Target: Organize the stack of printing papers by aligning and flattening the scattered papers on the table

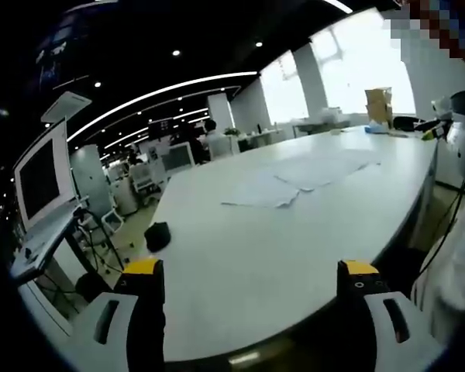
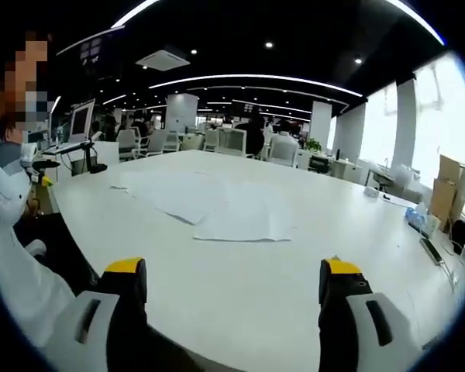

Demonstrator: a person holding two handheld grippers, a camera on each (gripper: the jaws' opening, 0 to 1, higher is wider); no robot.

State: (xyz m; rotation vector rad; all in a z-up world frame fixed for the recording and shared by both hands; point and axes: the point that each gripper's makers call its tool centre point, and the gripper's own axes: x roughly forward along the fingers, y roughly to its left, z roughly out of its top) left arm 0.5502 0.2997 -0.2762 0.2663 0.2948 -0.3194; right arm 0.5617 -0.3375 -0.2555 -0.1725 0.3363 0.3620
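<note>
Both tools, left tool (image 1: 252, 279) and right tool (image 2: 232, 291), are hanging open and empty over the tabletop's (image 2: 294, 287) near edge, risking creasing the loose papers (image 2: 217, 205) lying mid-tabletop.

One table (image 2: 294, 310), several scattered papers (image 2: 217, 205), uncountable.

On my left gripper (image 1: 252, 283) I see two dark jaws, each capped with a yellow tip and backed by a pale grey housing with a slim dark slot cut into it. My right gripper (image 2: 234, 283) has the same build: black jaws, yellow caps, light grey shells with a narrow slot on each side. At the edge of both views I catch the person's white sleeve (image 2: 12, 263), loose and plain.
</note>
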